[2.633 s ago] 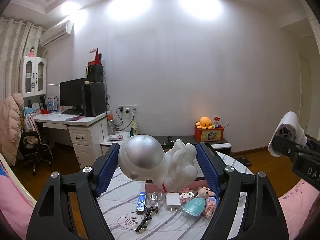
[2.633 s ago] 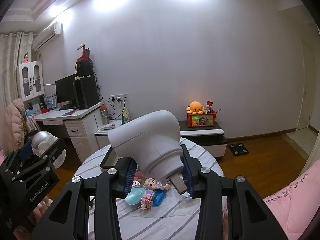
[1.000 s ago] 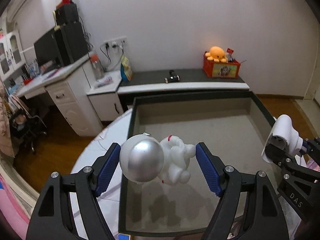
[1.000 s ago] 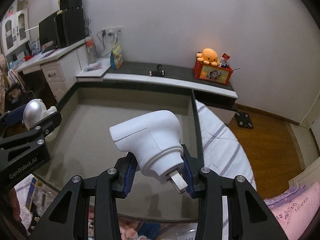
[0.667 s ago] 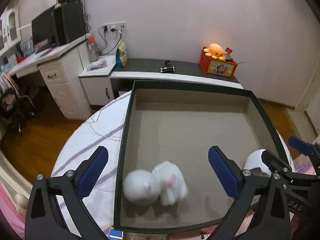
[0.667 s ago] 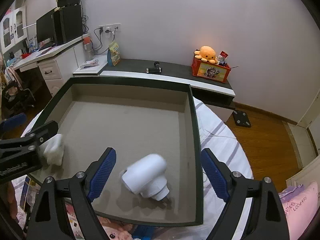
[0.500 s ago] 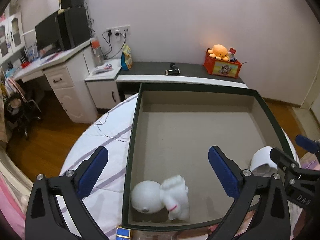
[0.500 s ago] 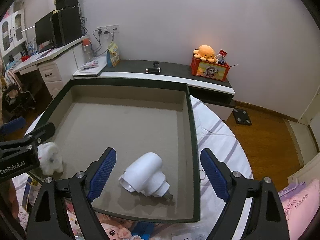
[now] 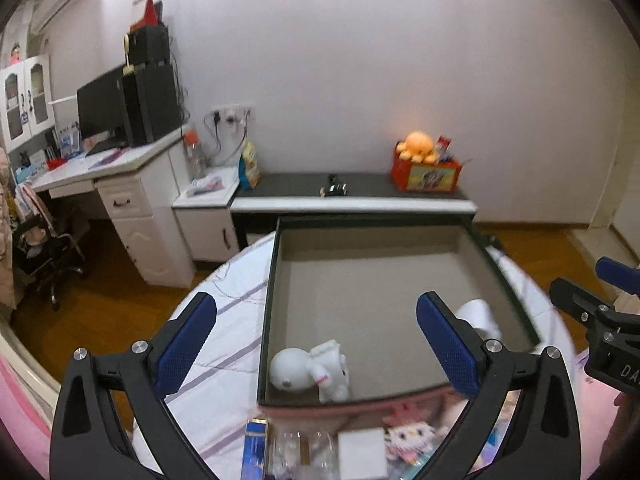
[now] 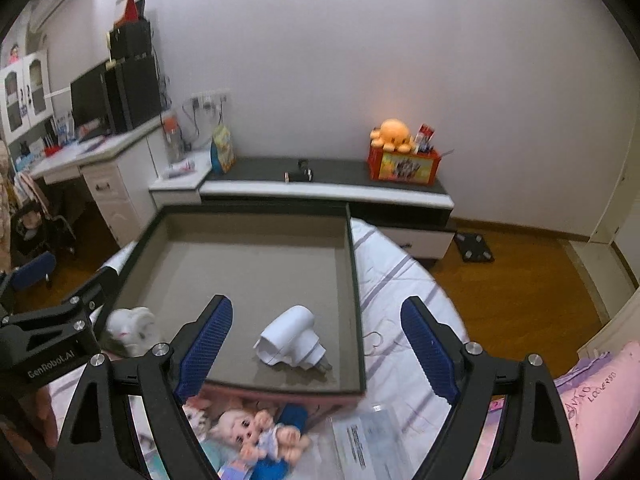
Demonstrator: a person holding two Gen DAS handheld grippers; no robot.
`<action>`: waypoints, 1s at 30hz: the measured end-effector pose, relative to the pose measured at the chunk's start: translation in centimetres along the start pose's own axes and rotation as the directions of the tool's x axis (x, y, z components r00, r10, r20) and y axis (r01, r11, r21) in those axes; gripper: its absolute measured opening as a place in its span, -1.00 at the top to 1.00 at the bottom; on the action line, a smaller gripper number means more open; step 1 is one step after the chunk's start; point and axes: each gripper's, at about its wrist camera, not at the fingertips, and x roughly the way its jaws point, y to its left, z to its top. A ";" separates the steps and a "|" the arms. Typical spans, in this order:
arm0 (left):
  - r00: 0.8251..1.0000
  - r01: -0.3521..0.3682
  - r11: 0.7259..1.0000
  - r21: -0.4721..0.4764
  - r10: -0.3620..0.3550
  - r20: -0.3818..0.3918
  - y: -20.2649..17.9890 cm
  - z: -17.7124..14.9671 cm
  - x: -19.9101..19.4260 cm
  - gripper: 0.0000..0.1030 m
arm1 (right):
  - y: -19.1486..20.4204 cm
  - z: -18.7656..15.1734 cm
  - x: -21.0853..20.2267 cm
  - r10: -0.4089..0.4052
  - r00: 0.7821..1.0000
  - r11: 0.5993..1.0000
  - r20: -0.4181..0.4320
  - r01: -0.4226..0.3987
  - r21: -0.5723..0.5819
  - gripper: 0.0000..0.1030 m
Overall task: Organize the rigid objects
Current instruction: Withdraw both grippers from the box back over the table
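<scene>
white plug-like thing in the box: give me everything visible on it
The white adapter looks like smooth, matte hard plastic: a rounded, elbow-shaped body, wider at one end, with a short metal prong at the narrower end. It lies on its side on the grey floor of the box, near the front right corner, prong toward the front wall. Nothing grips it; the right tool is open above it.

Left claw (image 9: 316, 338), right claw (image 10: 316, 344): agape.

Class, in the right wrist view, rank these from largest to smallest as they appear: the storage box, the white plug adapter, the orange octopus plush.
1. Storage box, by far the largest.
2. White plug adapter.
3. Orange octopus plush, though it sits much farther from the camera, so its true size against the adapter is unsure.
</scene>
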 end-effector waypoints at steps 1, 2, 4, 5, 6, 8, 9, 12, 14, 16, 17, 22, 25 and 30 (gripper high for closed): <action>1.000 -0.004 1.000 0.001 0.004 0.025 0.0 0.0 -1.2 -0.97 | 0.1 -0.1 -1.3 -0.001 1.000 1.000 0.023 0.001 0.002 -0.70; 0.998 -0.011 1.000 0.004 0.011 0.056 0.1 -0.2 -2.8 -0.98 | 0.1 -0.2 -2.6 0.000 0.999 1.000 0.045 0.000 0.004 -0.70; 0.995 -0.011 1.000 0.011 0.010 0.101 0.2 -0.6 -5.4 -0.99 | 0.2 -0.8 -5.2 0.001 0.996 1.000 0.084 -0.001 0.008 -0.70; 0.992 -0.005 1.000 0.014 0.003 0.126 0.3 -0.9 -7.1 -0.99 | 0.3 -1.0 -6.4 0.001 0.995 1.000 0.101 -0.001 0.009 -0.70; 0.991 -0.004 1.000 0.016 0.002 0.137 0.3 -1.0 -8.0 -0.99 | 0.4 -1.4 -7.8 0.001 0.993 1.000 0.122 -0.002 0.009 -0.70; 0.984 -0.006 1.000 0.021 0.002 0.177 0.4 -1.5 -10.9 -1.00 | 0.5 -2.0 -10.2 -0.001 0.987 1.000 0.161 -0.001 0.011 -0.71; 0.981 -0.007 1.000 0.022 0.003 0.192 0.5 -1.8 -11.8 -1.00 | 0.7 -2.5 -11.8 -0.003 0.982 1.000 0.189 0.001 0.013 -0.71; 0.967 -0.010 1.000 0.029 0.002 0.255 0.4 -2.6 -15.6 -1.00 | 1.0 -3.6 -15.3 -0.012 0.968 1.000 0.249 0.012 0.004 -0.91; 0.956 -0.013 0.999 0.036 0.002 0.293 0.4 -3.0 -17.8 -1.00 | 1.4 -4.4 -17.7 -0.027 0.950 1.000 0.310 0.030 -0.005 -1.00; 0.943 -0.021 0.999 0.040 0.006 0.333 0.3 -3.5 -19.9 -1.00 | 1.8 -5.2 -20.2 -0.034 0.931 0.999 0.363 0.041 -0.010 -1.00; 0.935 -0.026 0.999 0.041 0.010 0.354 0.3 -3.8 -21.1 -1.00 | 2.0 -5.4 -21.0 -0.027 0.924 0.999 0.382 0.035 -0.014 -1.00; 0.911 -0.055 0.998 0.032 0.037 0.411 0.3 -4.9 -24.9 -1.00 | 2.9 -6.9 -24.9 -0.026 0.886 0.998 0.462 0.050 -0.039 -1.00; 0.899 -0.059 0.998 0.024 0.042 0.436 0.2 -5.8 -27.0 -1.00 | 3.1 -7.8 -26.1 -0.019 0.880 0.998 0.474 0.046 -0.046 -1.00; 0.886 -0.075 0.997 0.009 0.062 0.460 0.0 -7.2 -29.0 -1.00 | 2.8 -9.0 -26.9 -0.030 0.879 0.999 0.476 0.044 -0.018 -1.00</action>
